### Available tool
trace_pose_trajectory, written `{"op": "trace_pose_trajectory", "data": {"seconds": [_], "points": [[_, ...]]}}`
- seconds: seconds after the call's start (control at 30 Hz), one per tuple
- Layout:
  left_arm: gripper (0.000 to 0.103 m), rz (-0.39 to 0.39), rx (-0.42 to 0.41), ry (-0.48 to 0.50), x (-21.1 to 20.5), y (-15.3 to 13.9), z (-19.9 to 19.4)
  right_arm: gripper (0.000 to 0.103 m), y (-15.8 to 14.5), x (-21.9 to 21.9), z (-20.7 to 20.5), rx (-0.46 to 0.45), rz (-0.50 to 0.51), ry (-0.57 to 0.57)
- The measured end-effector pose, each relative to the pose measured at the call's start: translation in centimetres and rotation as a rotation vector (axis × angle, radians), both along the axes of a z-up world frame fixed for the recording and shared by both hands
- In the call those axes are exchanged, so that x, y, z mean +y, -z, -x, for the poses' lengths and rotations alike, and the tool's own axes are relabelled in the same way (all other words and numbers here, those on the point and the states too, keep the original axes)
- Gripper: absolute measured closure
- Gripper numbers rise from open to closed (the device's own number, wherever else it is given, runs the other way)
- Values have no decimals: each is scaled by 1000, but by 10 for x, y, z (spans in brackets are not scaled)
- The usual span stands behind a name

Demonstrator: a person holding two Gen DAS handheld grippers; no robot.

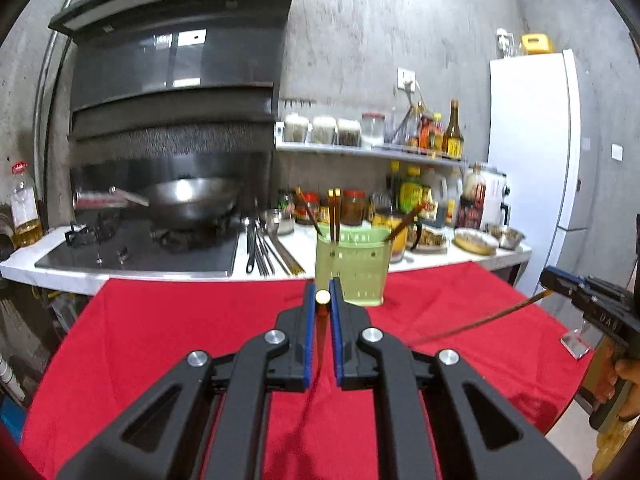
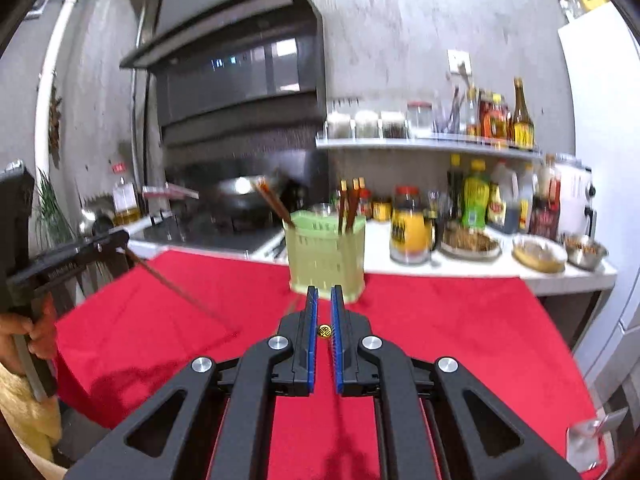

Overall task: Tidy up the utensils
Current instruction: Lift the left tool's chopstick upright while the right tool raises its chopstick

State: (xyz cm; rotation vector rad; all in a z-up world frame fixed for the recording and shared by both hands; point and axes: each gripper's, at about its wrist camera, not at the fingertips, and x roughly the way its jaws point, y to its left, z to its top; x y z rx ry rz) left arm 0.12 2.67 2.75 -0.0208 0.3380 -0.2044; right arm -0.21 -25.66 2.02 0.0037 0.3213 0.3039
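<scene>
Red cloth (image 1: 160, 340) is covering the table across the lower half of both wrist views, and a pale green translucent plastic utensil holder (image 1: 354, 268) is standing on it just above centre. In the left wrist view, several brown chopsticks (image 1: 335, 216) with gold-tipped ends are already leaning inside the holder. At lower centre, the left gripper (image 1: 322, 300) is pinching one brown chopstick (image 1: 322, 298), gold end toward the camera, its shaft running down between the blue pads. At the right edge, the right gripper (image 1: 554, 280) is holding a second brown chopstick (image 1: 480, 320) that is slanting down toward the cloth.

In the right wrist view, the left gripper (image 2: 120, 240) is appearing at the left edge with its chopstick (image 2: 180, 288) angling downward; the holder (image 2: 326, 256) is standing at centre, and the right gripper (image 2: 325, 300) is clamping its gold-capped chopstick (image 2: 325, 331). By this evidence the task is well advanced: no loose chopsticks are showing on the cloth, and the two carried ones are remaining to be dropped in.
</scene>
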Motion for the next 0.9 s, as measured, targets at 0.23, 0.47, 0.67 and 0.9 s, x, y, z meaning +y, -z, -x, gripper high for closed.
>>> {"op": "trace_pose_trajectory", "data": {"seconds": [0.23, 0.47, 0.67, 0.9], "points": [[96, 10, -36, -12, 6, -12, 4, 96, -26, 2, -3, -54, 22, 15], [96, 9, -45, -3, 9, -17, 3, 96, -33, 3, -16, -51, 25, 22], [96, -1, -52, -6, 7, -17, -6, 96, -31, 2, -29, -47, 18, 33], [96, 0, 119, -1, 3, 22, -36, 96, 13, 9, -57, 100, 15, 6]]}}
